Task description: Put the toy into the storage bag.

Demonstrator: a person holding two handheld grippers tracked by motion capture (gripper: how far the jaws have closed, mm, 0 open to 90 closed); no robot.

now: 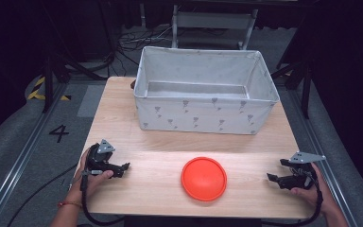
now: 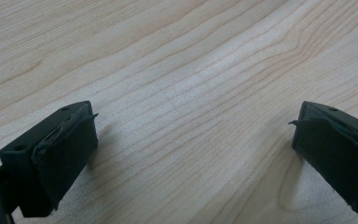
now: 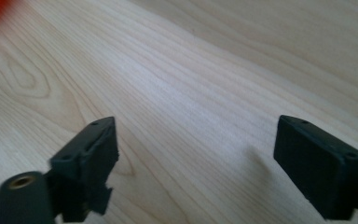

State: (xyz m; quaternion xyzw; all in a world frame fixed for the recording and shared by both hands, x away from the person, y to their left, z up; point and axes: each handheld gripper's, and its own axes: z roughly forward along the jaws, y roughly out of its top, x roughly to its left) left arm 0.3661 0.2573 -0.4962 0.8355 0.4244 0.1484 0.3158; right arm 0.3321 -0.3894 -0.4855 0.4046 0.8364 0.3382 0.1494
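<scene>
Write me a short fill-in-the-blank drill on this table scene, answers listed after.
1. The round disc lying on the wooden table is ____ in colour.
2. Behind the disc stands a white fabric ____ with an open top.
3. The left claw has its jaws ____, with bare wood between them.
4. The right claw holds ____.

Answers: orange; bin; open; nothing

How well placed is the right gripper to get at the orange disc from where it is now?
Probably well placed. The right gripper sits at the table's right edge, jaws open and pointing toward the orange disc, with bare wooden table between them. The fabric bin stands farther back, out of the way.
</scene>
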